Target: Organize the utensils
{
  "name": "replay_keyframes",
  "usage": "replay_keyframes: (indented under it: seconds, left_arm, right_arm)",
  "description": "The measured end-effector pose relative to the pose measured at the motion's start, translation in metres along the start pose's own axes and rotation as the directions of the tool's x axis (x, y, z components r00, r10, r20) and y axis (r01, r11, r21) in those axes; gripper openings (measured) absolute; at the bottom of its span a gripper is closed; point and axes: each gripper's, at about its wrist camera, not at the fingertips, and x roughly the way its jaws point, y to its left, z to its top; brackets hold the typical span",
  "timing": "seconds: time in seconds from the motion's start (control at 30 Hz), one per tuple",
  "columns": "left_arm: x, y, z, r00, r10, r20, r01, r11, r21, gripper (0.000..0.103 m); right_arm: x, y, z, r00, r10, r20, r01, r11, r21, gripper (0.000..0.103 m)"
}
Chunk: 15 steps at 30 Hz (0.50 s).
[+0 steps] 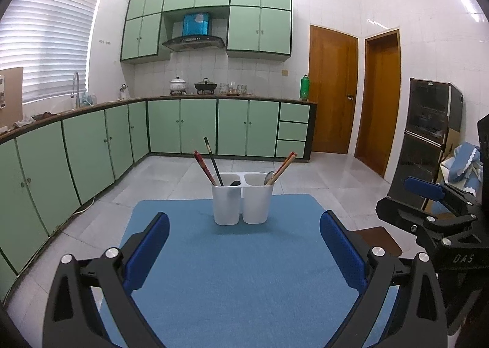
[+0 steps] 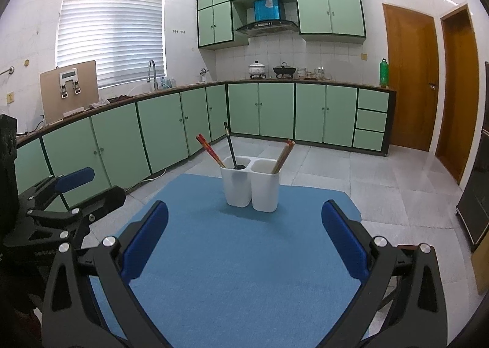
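Left hand-held gripper (image 1: 244, 248) spread wide; right hand-held gripper (image 2: 244, 241) likewise, empty

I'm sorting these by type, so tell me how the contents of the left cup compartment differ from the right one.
The left compartment holds red chopsticks, a black chopstick and a dark spoon; the right compartment holds light wooden chopsticks and a metal spoon. The left compartment's sticks lean left, the right compartment's lean right. Both are white, joined and upright on the blue mat.
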Motion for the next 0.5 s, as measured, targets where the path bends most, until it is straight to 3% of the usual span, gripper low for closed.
replay_keyframes:
  seconds: [0.5]
  left_arm:
    - [-0.0109, -0.0026, -0.0011, 0.999, 0.011, 0.032, -0.011, 1.0, 0.005, 0.097]
  right_arm:
    - [-0.0049, 0.0031, -0.0004, 1.0, 0.0, 0.013, 0.0, 1.0, -0.009, 0.097]
